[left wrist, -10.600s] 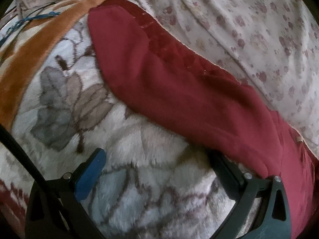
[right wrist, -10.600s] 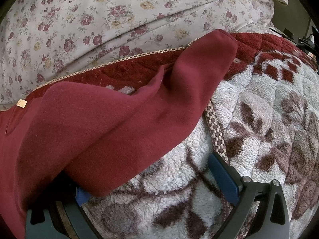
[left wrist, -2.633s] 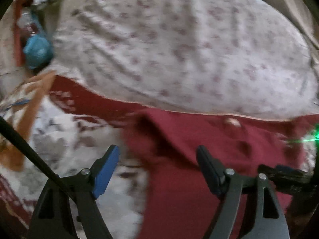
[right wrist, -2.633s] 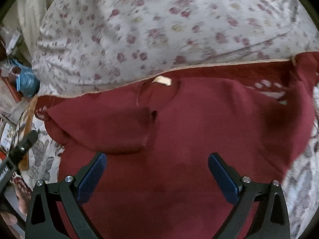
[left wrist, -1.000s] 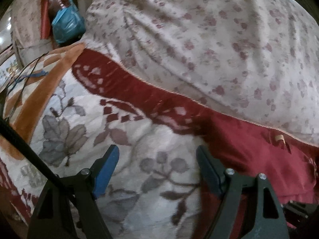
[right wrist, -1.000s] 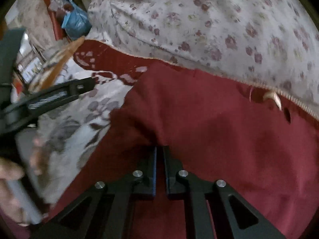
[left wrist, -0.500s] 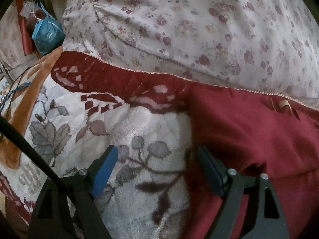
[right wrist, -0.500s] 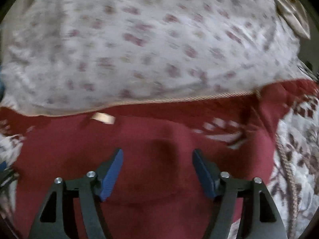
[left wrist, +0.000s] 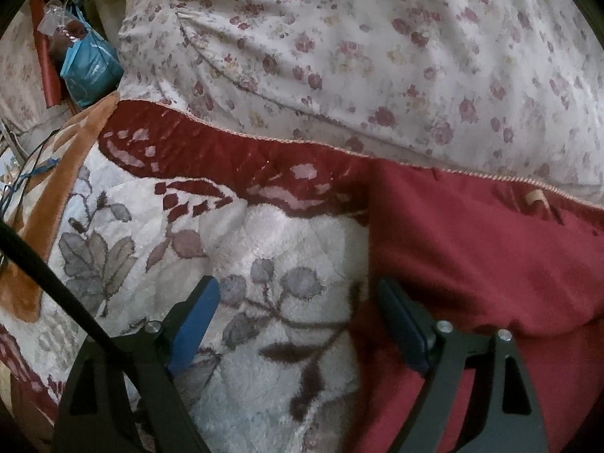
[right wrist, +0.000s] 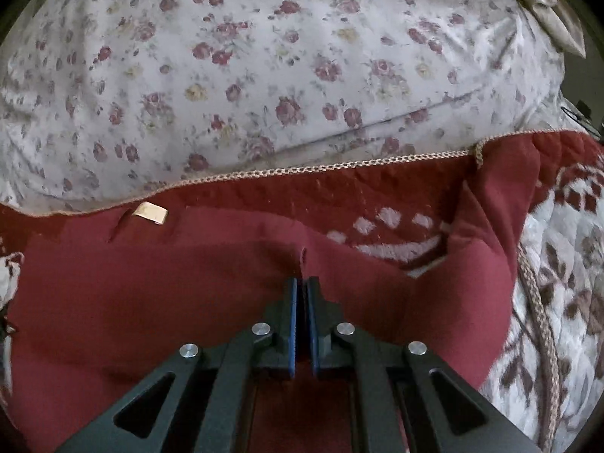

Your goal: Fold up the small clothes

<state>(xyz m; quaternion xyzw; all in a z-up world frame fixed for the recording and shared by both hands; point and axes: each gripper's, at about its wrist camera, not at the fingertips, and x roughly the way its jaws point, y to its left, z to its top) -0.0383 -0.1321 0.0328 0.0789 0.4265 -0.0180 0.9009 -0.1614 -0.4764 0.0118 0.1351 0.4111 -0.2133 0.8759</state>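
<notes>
The dark red fleece garment (right wrist: 158, 302) lies flattened on the plush floral blanket (left wrist: 264, 339), sleeve folding under way. The right gripper (right wrist: 301, 287) has just pinched shut on a fold directly ahead — the left gripper (left wrist: 298, 324), jaws wide and empty, straddles the garment's edge. Next, I'd judge, carry that pinched fold inward.

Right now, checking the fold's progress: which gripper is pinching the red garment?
The right gripper: its jaws have just closed on a fold of the red garment. The left gripper stands open, empty.

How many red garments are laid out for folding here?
1: the red garment lies on the fleece blanket, below the floral pillow. Others may be hidden outside these views.
</notes>
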